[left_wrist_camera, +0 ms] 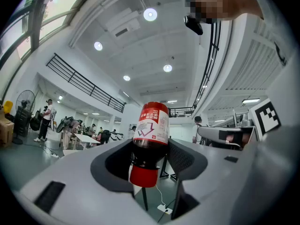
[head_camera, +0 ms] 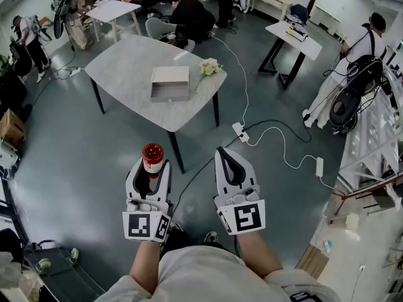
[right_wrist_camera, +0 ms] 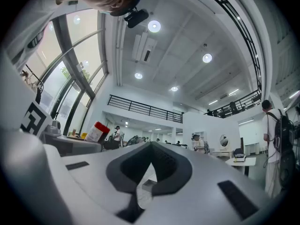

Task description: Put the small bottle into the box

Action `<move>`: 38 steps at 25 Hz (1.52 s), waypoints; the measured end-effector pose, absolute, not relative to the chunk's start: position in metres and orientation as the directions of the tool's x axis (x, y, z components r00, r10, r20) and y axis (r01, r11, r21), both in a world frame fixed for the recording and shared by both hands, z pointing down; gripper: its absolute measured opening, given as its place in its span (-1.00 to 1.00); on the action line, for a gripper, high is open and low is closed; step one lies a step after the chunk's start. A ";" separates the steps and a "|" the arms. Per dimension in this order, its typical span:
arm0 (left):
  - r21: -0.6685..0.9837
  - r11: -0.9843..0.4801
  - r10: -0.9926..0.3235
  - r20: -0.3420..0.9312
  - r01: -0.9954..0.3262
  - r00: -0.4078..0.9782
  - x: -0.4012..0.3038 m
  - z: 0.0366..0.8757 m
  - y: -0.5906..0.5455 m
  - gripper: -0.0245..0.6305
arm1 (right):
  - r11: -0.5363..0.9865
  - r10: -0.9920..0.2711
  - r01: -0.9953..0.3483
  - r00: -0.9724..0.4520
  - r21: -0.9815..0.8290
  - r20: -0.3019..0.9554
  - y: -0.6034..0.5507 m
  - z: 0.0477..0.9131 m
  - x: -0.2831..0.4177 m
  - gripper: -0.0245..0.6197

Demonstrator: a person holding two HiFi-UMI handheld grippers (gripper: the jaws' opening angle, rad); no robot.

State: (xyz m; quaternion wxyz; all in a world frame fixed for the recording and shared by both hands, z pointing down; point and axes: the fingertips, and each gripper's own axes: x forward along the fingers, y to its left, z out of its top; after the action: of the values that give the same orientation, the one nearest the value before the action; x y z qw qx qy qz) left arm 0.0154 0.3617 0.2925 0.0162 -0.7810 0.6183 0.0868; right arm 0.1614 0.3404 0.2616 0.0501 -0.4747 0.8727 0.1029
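- Gripping bottle point(head_camera: 152, 153) with left gripper point(head_camera: 153, 170): pinched between jaws, labelled end poking past tips.
- Holding right gripper point(head_camera: 222, 153) clenched, empty.
- Well short of box point(head_camera: 170, 84) on table point(head_camera: 123, 74).

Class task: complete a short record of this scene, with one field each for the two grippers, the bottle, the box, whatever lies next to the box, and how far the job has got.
left gripper: shut on the small bottle
small bottle: dark liquid, red cap, red label
right gripper: shut, nothing between its jaws
box: open, on the grey table, nothing seen inside
beside box: pale bunch, too small to identify
progress: bottle held over the floor, short of the table, not yet in box
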 end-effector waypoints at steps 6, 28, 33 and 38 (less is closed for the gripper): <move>0.095 -0.246 -0.962 -0.145 -0.964 0.232 0.000 0.295 0.367 -0.19 | 0.533 -0.819 -0.836 -0.548 0.128 -0.170 0.348 0.264 0.143 -0.85; 0.144 -0.313 -0.949 -0.089 -0.939 0.303 -0.107 0.329 0.301 -0.19 | 0.518 -0.841 -0.850 -0.526 0.094 -0.128 0.287 0.293 0.033 -0.84; 0.143 -0.301 -0.953 -0.075 -0.943 0.293 -0.117 0.337 0.256 -0.19 | 0.541 -0.826 -0.836 -0.548 0.089 -0.131 0.239 0.298 0.020 -0.84; 0.135 -0.278 -0.960 -0.078 -0.951 0.270 -0.122 0.333 0.192 -0.19 | 0.570 -0.803 -0.817 -0.577 0.086 -0.151 0.172 0.292 0.015 -0.84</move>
State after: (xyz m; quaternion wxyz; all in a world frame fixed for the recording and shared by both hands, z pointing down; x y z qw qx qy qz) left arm -0.1217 0.1925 0.3332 -0.0306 -0.7962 0.5999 0.0722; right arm 0.0152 0.1720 0.2921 0.0477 -0.4577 0.8848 0.0732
